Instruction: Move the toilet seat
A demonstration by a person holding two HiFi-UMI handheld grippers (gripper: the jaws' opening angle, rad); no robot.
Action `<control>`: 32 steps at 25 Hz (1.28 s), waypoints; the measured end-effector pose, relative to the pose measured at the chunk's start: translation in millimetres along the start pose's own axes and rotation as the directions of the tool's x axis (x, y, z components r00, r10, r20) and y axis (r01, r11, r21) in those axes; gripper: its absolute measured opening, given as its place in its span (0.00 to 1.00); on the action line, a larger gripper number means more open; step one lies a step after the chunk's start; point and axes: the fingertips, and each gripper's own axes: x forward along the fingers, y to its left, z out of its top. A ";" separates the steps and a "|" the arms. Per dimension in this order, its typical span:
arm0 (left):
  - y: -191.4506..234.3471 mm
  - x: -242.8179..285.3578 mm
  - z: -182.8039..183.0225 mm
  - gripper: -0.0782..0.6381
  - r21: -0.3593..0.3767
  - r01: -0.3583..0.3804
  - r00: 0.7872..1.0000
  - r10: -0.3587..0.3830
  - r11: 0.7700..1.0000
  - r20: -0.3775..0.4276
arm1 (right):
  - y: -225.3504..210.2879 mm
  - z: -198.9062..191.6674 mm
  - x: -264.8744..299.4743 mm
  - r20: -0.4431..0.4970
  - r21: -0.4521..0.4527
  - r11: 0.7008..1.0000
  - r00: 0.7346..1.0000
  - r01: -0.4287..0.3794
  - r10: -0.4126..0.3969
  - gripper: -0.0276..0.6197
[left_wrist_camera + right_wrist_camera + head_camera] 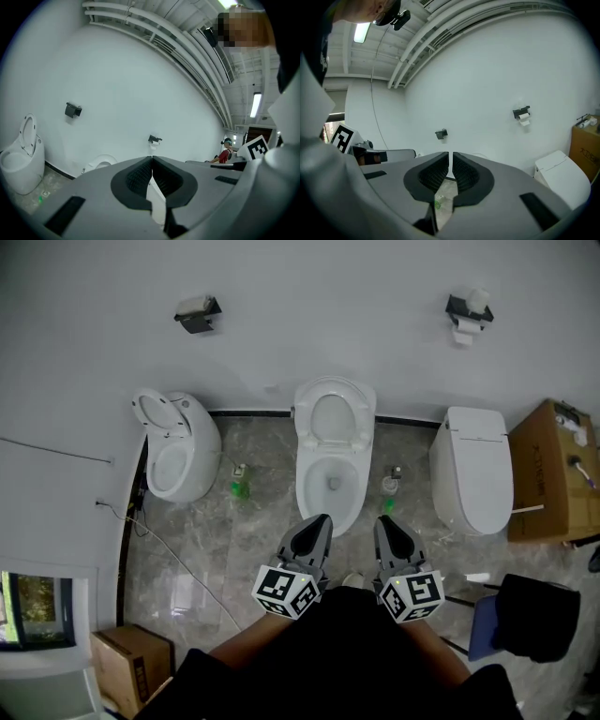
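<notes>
The middle toilet (pixel 333 479) stands against the white wall, and its white seat (pixel 335 413) is raised and leans back on the wall. Both grippers hover just in front of its bowl, close to my body. My left gripper (pixel 315 525) has its jaws pressed together with nothing in them, as the left gripper view (pixel 151 161) shows. My right gripper (pixel 386 524) holds nothing, and only a sliver of a gap shows between its jaws in the right gripper view (pixel 450 154). Neither gripper touches the toilet.
A round toilet (pixel 178 451) with its seat up stands at the left, and a toilet with a shut lid (pixel 476 474) at the right. Cardboard boxes (pixel 548 474) (pixel 131 662), a dark chair (pixel 534 615) and small green bottles (pixel 240 488) sit on the grey floor. Paper holders (pixel 197 313) (pixel 467 310) hang on the wall.
</notes>
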 end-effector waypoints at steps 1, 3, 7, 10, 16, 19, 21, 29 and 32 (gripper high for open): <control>1.6 -4.7 2.8 0.13 0.001 0.006 1.000 -0.006 1.000 0.006 | 5.9 -1.2 -2.8 -0.006 -0.002 1.000 1.000 0.015 -0.015 0.12; 5.4 -14.1 10.6 0.13 0.016 0.013 1.000 -0.013 1.000 0.018 | 17.8 -0.4 -5.4 -0.011 -0.008 0.999 0.999 0.040 -0.040 0.12; 14.3 -35.6 18.1 0.13 0.040 -0.003 1.000 0.002 0.999 0.011 | 41.9 7.5 -9.9 0.008 -0.053 0.998 0.999 0.045 -0.044 0.11; 23.9 -43.0 13.0 0.13 0.024 -0.008 0.999 0.009 1.000 -0.048 | 53.3 15.8 -10.4 0.034 -0.098 0.993 0.998 0.062 -0.059 0.10; 14.9 -44.1 19.4 0.13 0.026 0.011 0.999 -0.010 1.000 -0.033 | 52.5 19.2 -18.6 0.041 -0.115 0.983 0.990 0.142 -0.138 0.09; 5.3 -39.4 19.4 0.13 0.049 0.017 1.000 -0.016 0.999 -0.024 | 52.5 17.5 -19.9 0.041 -0.125 0.983 0.991 0.133 -0.128 0.09; -0.7 -35.9 18.6 0.13 0.071 0.019 1.000 -0.017 0.997 -0.023 | 50.7 20.1 -20.5 0.047 -0.148 0.982 0.992 0.121 -0.115 0.09; -20.1 -17.0 3.6 0.13 0.081 0.033 0.999 -0.030 0.996 -0.042 | 28.2 30.5 -29.4 0.066 -0.171 0.975 0.989 0.139 -0.129 0.09; -33.3 -7.0 1.4 0.13 0.093 0.050 0.998 -0.046 0.994 -0.042 | 16.4 28.3 -34.5 0.064 -0.175 0.975 0.989 0.141 -0.132 0.09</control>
